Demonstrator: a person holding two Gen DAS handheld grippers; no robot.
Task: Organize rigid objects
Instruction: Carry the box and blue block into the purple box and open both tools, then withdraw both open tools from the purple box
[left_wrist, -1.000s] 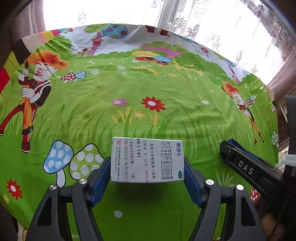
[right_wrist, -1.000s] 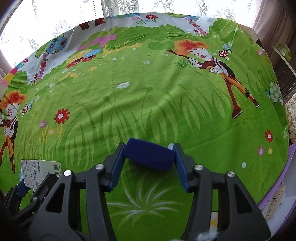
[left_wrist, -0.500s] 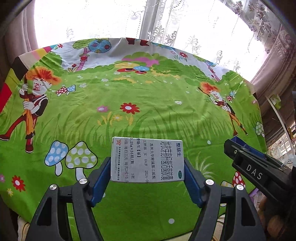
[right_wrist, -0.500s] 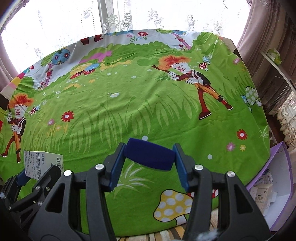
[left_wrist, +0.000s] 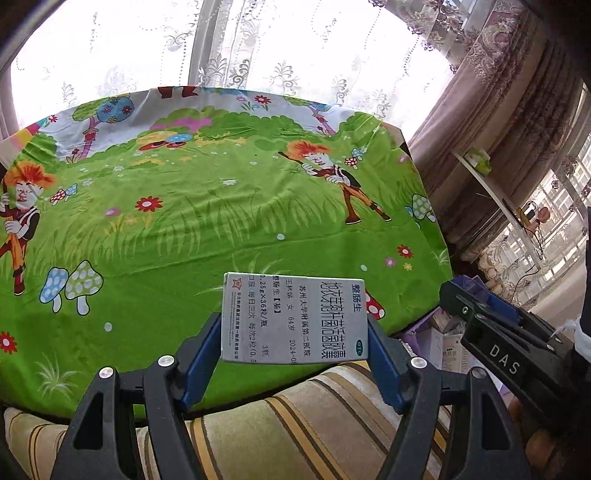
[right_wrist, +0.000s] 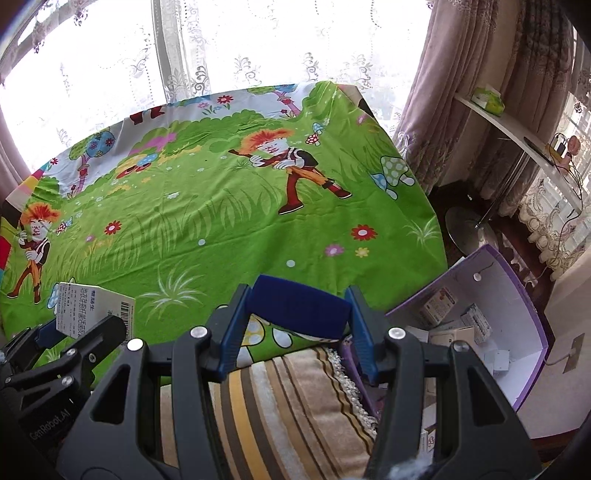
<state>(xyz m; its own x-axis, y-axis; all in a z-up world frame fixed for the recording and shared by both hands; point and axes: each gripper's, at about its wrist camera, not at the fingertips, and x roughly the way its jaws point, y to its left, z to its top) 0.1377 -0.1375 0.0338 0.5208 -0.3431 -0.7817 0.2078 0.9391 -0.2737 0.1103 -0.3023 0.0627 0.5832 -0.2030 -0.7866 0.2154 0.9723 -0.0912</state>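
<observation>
A: What fills most of the view?
B: A green cartoon bedsheet (left_wrist: 192, 221), printed with mushrooms and flowers, lace curtains (right_wrist: 258, 48) behind it. A striped cushion (right_wrist: 280, 410) sits at its near edge.

A: And to the right?
B: A purple-edged box (right_wrist: 517, 295) standing open below the sheet's edge, several small cartons lying inside.

A: The tongs?
B: The left gripper (left_wrist: 294, 343) clamps a white medicine box (left_wrist: 295, 317), printed face towards the camera, held above the sheet's near edge. The right gripper (right_wrist: 298, 314) pinches a dark blue block (right_wrist: 299, 306) between its pads, close to the purple-edged box.
</observation>
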